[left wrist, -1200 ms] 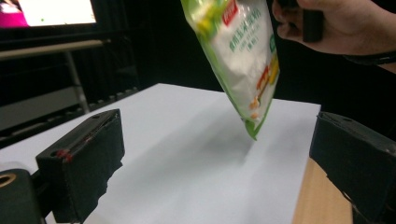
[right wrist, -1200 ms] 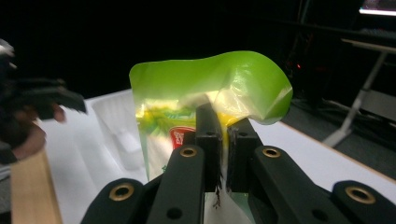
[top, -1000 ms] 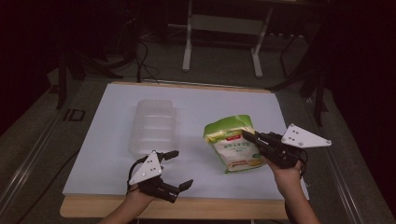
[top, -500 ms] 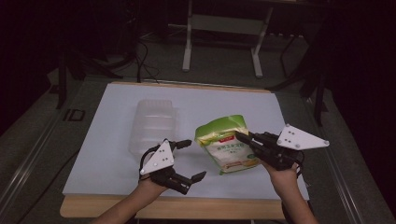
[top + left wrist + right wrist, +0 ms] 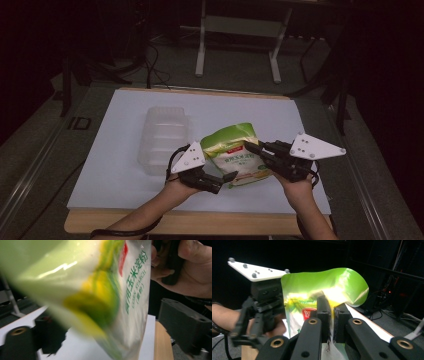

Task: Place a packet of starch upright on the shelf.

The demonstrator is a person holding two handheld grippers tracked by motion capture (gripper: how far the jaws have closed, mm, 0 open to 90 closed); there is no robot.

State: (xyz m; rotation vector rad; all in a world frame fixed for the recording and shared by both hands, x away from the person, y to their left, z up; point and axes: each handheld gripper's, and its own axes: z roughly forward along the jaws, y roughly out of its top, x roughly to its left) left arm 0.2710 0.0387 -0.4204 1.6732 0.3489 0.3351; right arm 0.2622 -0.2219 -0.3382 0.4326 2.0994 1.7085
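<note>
A green and white corn starch bag (image 5: 231,150) hangs above the table's front edge. My right gripper (image 5: 252,148) is shut on its right edge; in the right gripper view the two jaws pinch the bag's side (image 5: 331,315). My left gripper (image 5: 226,181) sits at the bag's lower left corner. Its jaws have just been closing, and the bag (image 5: 100,290) hangs between them, but a gap remains on each side and the pads do not press on it.
A clear plastic container (image 5: 165,137) lies on the white sheet (image 5: 110,165) just left of the bag. The table's wooden front edge (image 5: 200,222) is close under both hands. A metal stand (image 5: 237,30) rises behind the table.
My left gripper has moved right and up to the bag and now straddles its lower corner. The right gripper has carried the bag left and lifted it a little.
</note>
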